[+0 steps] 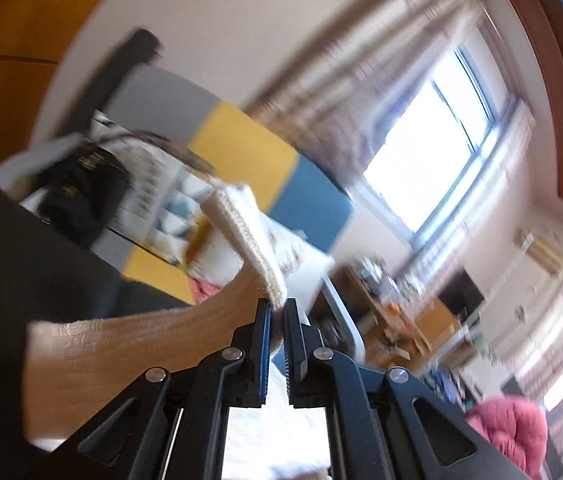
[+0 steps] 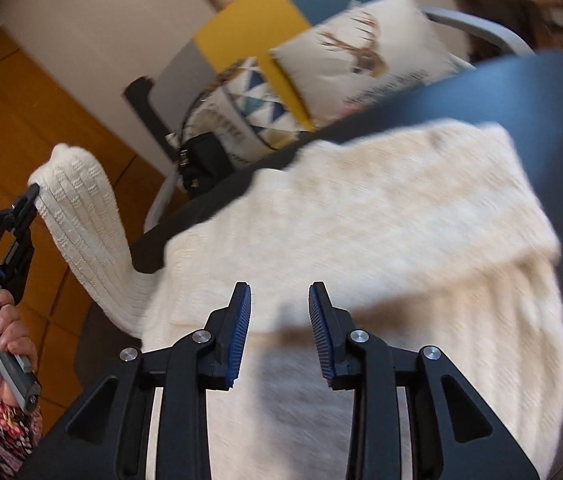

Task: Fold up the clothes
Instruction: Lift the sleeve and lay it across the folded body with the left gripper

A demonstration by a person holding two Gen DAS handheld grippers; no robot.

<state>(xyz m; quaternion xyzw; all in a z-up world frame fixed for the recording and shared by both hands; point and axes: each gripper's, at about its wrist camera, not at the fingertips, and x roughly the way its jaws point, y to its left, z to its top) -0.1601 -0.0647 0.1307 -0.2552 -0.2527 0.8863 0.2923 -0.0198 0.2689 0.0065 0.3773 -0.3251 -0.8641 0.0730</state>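
Observation:
A cream knitted sweater lies spread on a dark table, its top part folded over. My left gripper is shut on the cuff of the sweater's sleeve and holds it lifted off the table's left side. In the right wrist view the left gripper shows at far left with the raised sleeve hanging from it. My right gripper is open and empty, just above the sweater's body.
Beyond the table stand a basket with patterned cushions, a deer-print pillow and a black bag. The floor is orange wood. The left wrist view shows a bright window and a pink cloth.

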